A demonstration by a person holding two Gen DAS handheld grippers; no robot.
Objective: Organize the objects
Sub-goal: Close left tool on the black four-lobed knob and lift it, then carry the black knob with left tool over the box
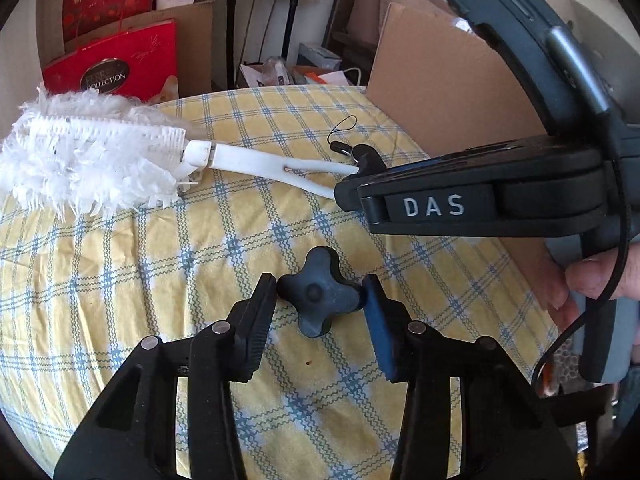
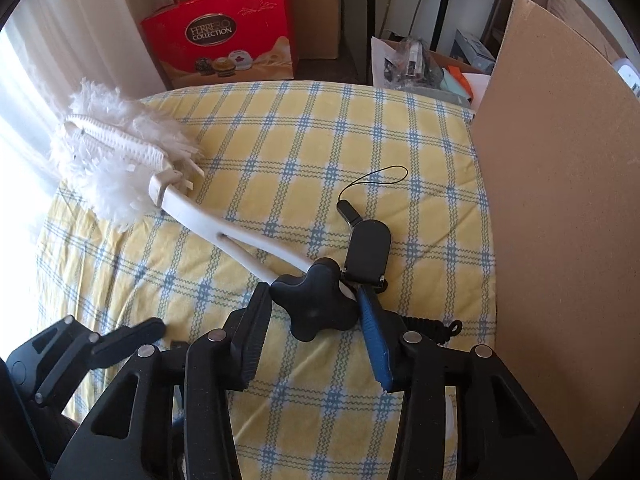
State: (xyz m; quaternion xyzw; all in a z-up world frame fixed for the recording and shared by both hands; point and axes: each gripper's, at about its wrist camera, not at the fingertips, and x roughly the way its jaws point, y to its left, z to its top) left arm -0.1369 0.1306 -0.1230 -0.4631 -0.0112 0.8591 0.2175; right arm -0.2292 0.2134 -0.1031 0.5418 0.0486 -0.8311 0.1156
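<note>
the left gripper (image 1: 320,300) points forward and down over a bed (image 1: 160,280) with a yellow and blue check sheet; its jaws stand part open, and a black four-lobed knob (image 1: 316,300) sits between them; whether the fingers press on it cannot be told. the right gripper (image 2: 312,300) reaches in from the right of the left view, held level by a hand (image 1: 596,276) at its rear, its nose meeting the end of the duster (image 1: 92,156) handle. in the right wrist view its jaws are also part open with a like knob (image 2: 316,304) between them, and the white forked handle runs in under that knob, so a grip on the duster cannot be told. the duster lies on the sheet, fluffy head toward the far left edge of the bed. a black tag (image 2: 366,248) with a thin cord lies just beside the handle end. a cardboard sheet (image 2: 560,200) stands along the bed's right side, and a red box (image 2: 224,36) stands beyond the far edge.
</note>
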